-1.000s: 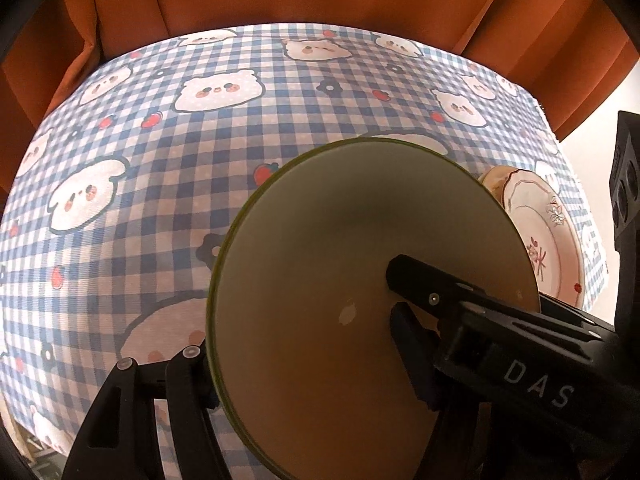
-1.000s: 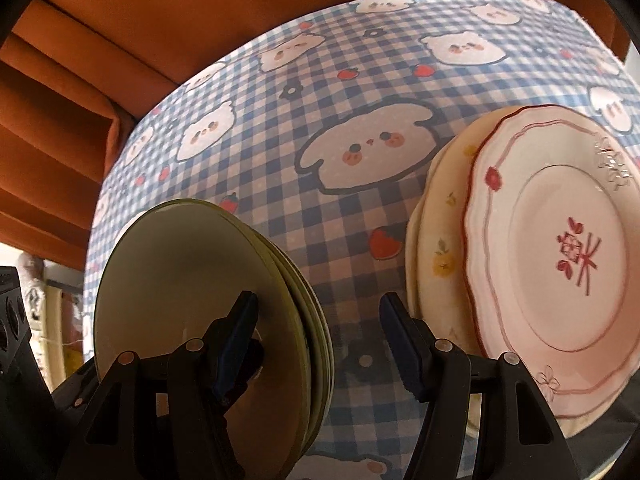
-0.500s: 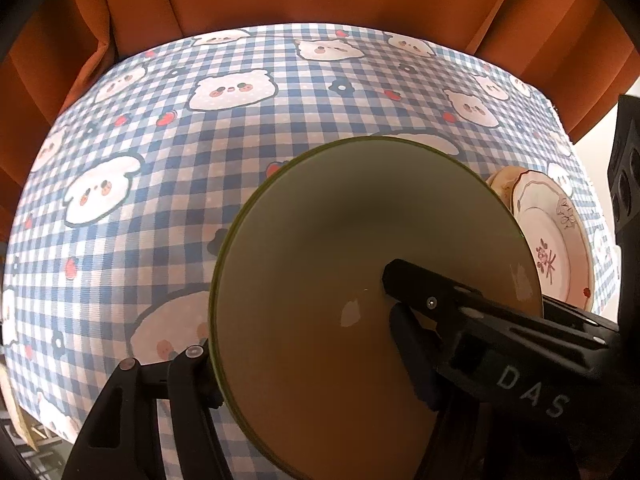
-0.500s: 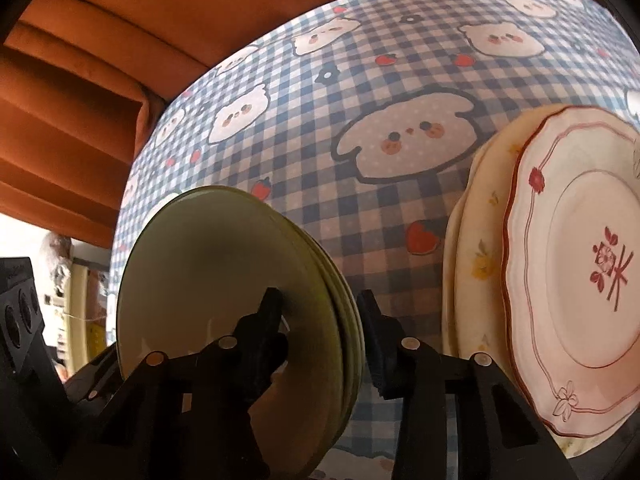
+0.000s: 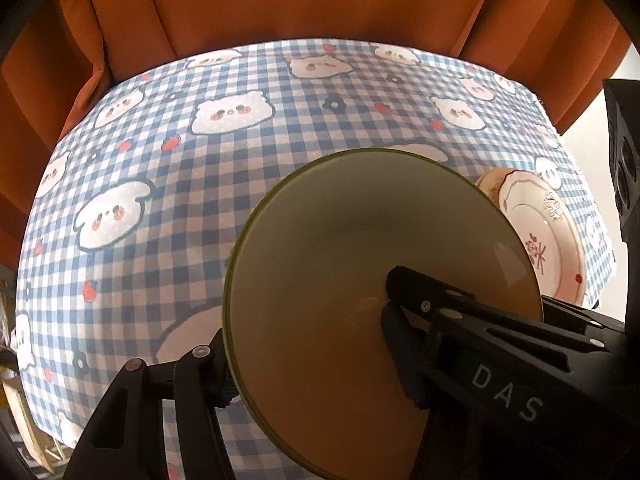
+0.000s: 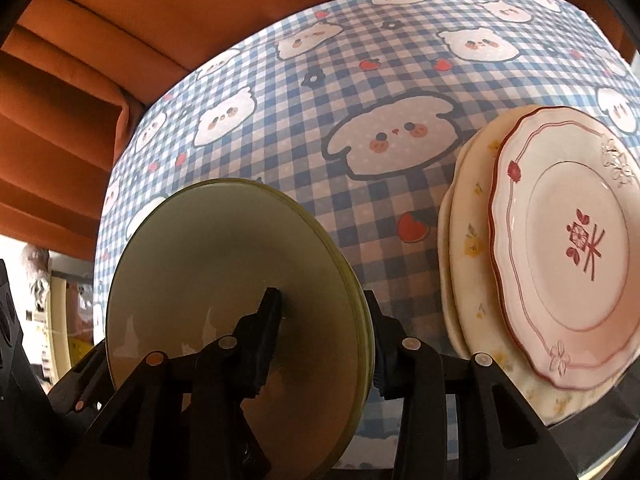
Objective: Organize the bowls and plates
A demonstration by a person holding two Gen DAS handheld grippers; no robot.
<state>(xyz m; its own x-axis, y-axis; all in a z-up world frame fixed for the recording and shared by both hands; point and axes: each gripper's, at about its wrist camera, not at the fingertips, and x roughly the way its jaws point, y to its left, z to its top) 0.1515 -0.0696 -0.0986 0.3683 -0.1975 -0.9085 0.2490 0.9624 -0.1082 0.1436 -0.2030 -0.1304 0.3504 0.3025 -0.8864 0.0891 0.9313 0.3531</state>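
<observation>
A stack of green plates [image 5: 352,264] is held on edge above the checked tablecloth [image 5: 200,184]. My left gripper [image 5: 304,352] is shut on it, one finger on each face. My right gripper [image 6: 324,320] is shut on the same green plates [image 6: 208,264], its fingers [image 6: 268,320] clamped on both sides of the rim. A pink plate with a red rim [image 6: 568,252] lies on a stack of cream floral plates [image 6: 468,248] to the right, also seen in the left wrist view [image 5: 536,232].
Orange curtains [image 5: 300,4] hang behind the table's far edge. The tablecloth [image 6: 380,92] carries bear and strawberry prints. The other gripper's body [image 5: 624,160] shows at the right edge of the left wrist view.
My right gripper has moved left onto the green plates and closed on their rim. The left gripper has kept its hold and lifted a little.
</observation>
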